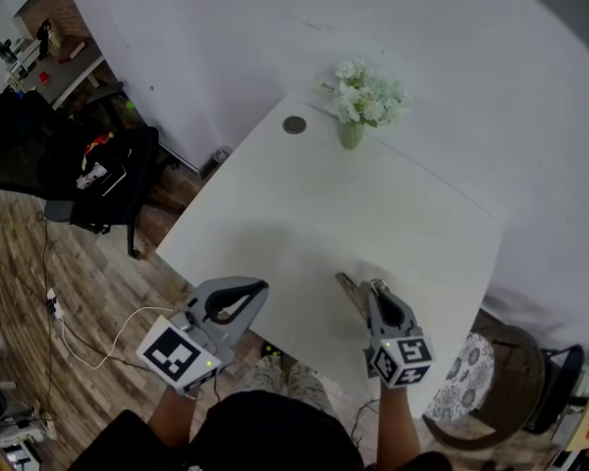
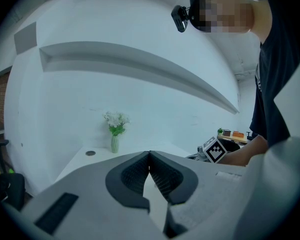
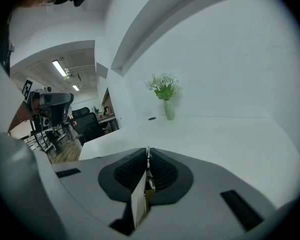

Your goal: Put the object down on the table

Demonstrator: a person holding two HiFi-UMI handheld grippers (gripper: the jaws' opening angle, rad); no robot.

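My right gripper hovers over the near right part of the white table. Its jaws are shut on a thin flat card-like object, pale on its face and tan at the edge. In the head view this object pokes out left of the jaws, low over the tabletop. The left gripper is held at the table's near edge, its jaws closed tip to tip with nothing between them. The right gripper's marker cube shows at the right of the left gripper view.
A small vase of white flowers stands at the table's far edge, with a round grommet beside it. A black office chair is off to the left, and a stool with a patterned cushion stands at the right.
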